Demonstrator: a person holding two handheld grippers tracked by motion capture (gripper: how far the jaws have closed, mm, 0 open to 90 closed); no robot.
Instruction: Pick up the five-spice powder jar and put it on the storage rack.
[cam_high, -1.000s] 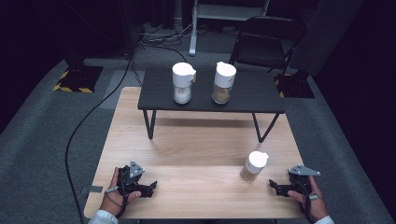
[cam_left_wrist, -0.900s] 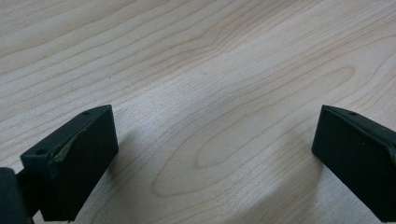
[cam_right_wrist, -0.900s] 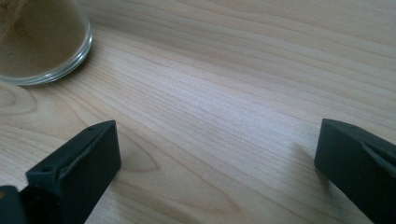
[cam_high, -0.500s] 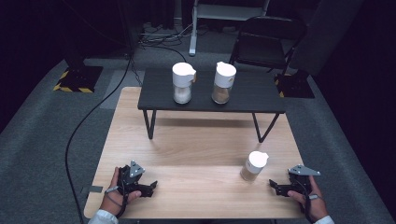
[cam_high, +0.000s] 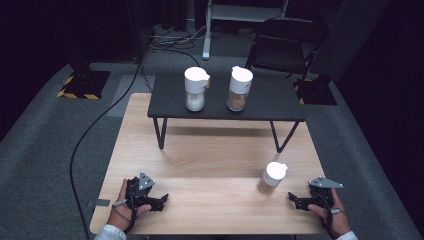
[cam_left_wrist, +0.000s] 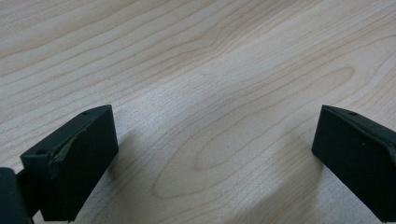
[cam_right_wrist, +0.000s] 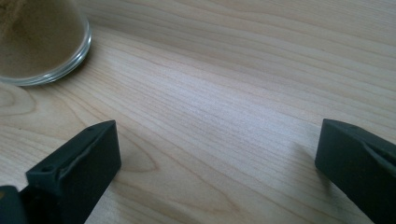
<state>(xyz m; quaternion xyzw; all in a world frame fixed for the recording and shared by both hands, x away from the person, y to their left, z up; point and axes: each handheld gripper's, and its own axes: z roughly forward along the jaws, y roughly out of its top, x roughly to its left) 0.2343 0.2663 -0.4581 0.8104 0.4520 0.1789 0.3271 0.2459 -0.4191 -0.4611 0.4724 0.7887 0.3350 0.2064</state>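
At the near left corner of the wooden table (cam_high: 215, 155), the person's left hand (cam_high: 122, 210) rests on the boards with the left gripper (cam_high: 161, 200) lying low and its tips aimed rightward toward the middle of the tabletop. In the left gripper view its two black jaws stand wide apart with nothing but bare wood grain between them.

Farther back, a small black side table (cam_high: 270, 100) stands on the far half of the wooden one. On it, from left to right, stand a lidded jar of pale powder (cam_high: 195, 89) and a lidded jar of brown powder (cam_high: 239, 89), both upright and near each other without touching.

Moving right along the near edge, a small glass jar (cam_high: 271, 178) with a white lid and tan powder inside stands upright on the wood, its long axis vertical and its lid facing straight up. It sits just to the left of the right gripper (cam_high: 294, 200), not touching it. In the right gripper view the jar's rounded glass base (cam_right_wrist: 42, 44) shows off to the upper left, outside the span of the jaws.

The right gripper lies at the near right corner in the person's right hand (cam_high: 335, 220), tips pointing leftward. Its jaws are spread wide as well, holding nothing, with only tabletop in the gap.
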